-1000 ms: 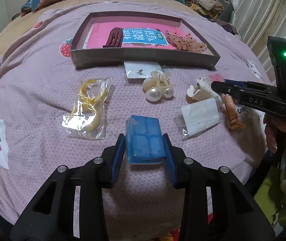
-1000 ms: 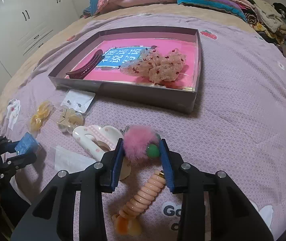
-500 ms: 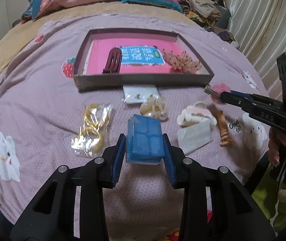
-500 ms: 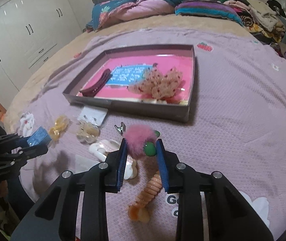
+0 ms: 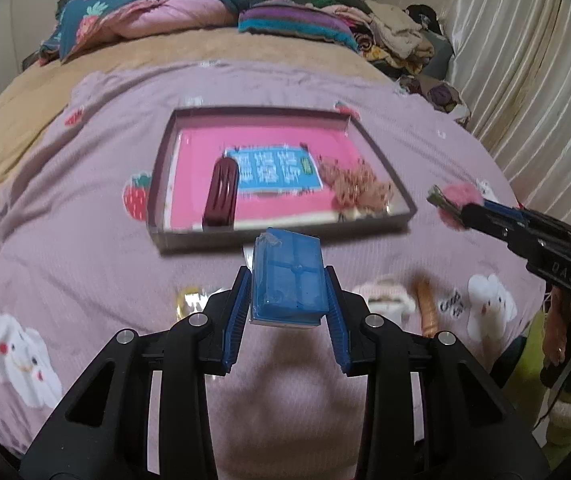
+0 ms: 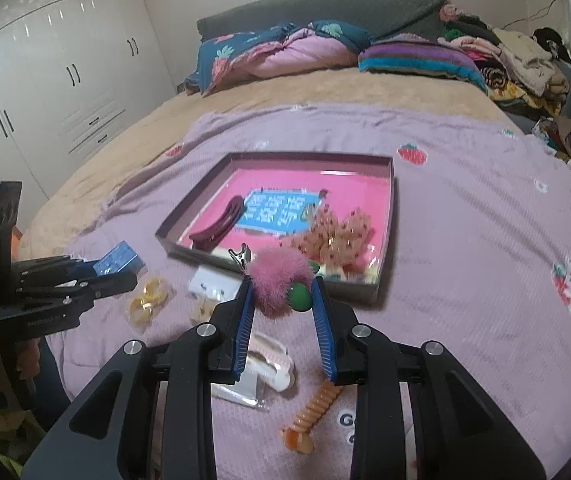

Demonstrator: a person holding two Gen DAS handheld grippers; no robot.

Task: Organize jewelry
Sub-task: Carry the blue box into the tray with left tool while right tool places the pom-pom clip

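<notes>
My left gripper (image 5: pixel 287 284) is shut on a small blue box (image 5: pixel 288 276) and holds it above the bedspread, just short of the tray (image 5: pixel 161 184). My right gripper (image 6: pixel 281 292) is shut on a pink pom-pom hair clip (image 6: pixel 279 280) with a green bead, raised near the tray's (image 6: pixel 393 208) near right corner. The tray has a pink floor and holds a dark red hair clip (image 5: pixel 223 192) and peach scrunchies (image 5: pixel 355 188). The pom-pom clip also shows at the right of the left wrist view (image 5: pixel 455 200).
On the purple bedspread lie a bag of yellow rings (image 6: pixel 149 298), an earring card (image 6: pixel 209 282), a white claw clip (image 6: pixel 269 360), a white packet (image 6: pixel 237 390) and a peach spiral hair tie (image 6: pixel 313 416). Pillows and clothes are piled at the headboard. A wardrobe (image 6: pixel 45 92) stands at left.
Both grippers have risen off the bedspread with their items and moved toward the tray. The loose items now lie below and behind the fingers.
</notes>
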